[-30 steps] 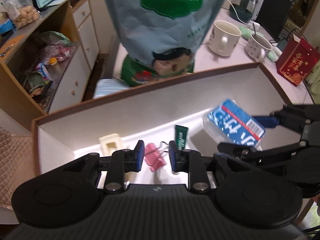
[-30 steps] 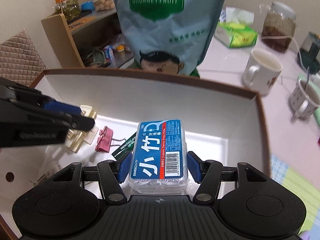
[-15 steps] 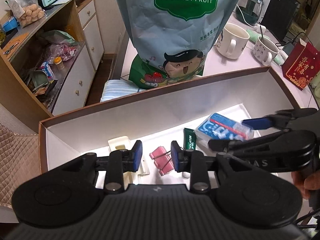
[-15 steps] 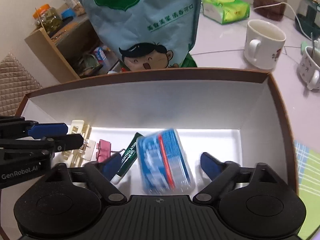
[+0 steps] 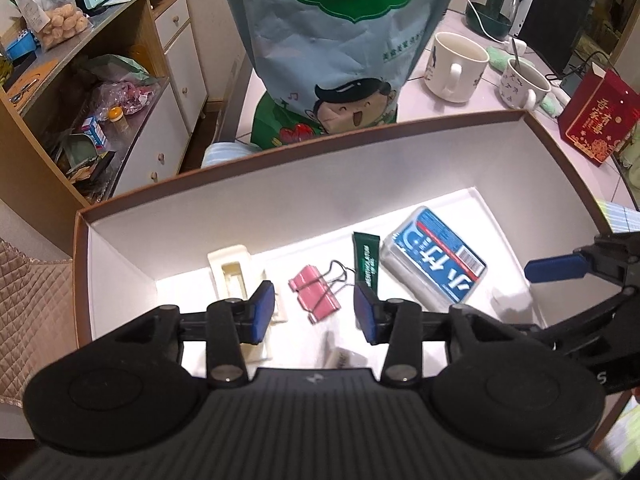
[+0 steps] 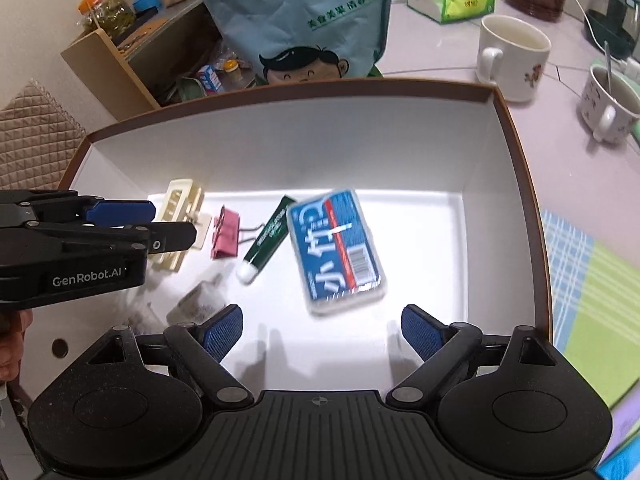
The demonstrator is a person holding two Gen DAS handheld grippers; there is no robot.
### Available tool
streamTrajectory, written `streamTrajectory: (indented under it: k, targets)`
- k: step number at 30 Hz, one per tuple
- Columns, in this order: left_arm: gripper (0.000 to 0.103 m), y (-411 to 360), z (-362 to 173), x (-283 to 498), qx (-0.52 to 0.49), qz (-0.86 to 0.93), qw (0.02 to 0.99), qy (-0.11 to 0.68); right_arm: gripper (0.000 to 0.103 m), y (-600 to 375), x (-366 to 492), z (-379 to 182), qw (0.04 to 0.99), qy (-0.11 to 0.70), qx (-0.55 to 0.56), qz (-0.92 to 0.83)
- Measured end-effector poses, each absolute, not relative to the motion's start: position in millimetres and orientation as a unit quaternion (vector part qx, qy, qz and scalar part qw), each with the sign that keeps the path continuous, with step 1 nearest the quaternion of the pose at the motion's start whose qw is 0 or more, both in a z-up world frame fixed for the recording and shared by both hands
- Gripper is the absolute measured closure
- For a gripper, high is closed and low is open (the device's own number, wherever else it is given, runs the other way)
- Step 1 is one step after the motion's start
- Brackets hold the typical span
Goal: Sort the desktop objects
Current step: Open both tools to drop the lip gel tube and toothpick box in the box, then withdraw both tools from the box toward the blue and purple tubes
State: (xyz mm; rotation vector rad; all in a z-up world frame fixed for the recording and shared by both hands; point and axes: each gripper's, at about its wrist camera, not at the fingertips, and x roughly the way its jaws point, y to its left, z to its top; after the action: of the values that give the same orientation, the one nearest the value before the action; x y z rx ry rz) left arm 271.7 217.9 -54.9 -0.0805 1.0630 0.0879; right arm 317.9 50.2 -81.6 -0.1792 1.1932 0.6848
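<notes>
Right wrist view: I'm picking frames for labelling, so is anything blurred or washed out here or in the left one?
Right wrist view: the blue box is smeared by motion, its print soft; the box floor glares white. Left wrist view: the blue box is sharper, the floor equally bright, the pink clip crisp.

Left wrist: high over the white box (image 5: 280, 184) — faces down, close.
Right wrist: same box (image 6: 280, 128), from its right side.
Shared: box floor — snack bag (image 5: 340, 40) behind.
</notes>
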Motion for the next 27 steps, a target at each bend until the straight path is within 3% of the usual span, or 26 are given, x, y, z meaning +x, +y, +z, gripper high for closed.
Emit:
streamTrajectory:
  k: [27]
  targets:
    - [0.051,179,-1,190,-0.019,0.065,0.883,0.465,0.014,21,243,-38,0.807,0.498,-0.093,0.304]
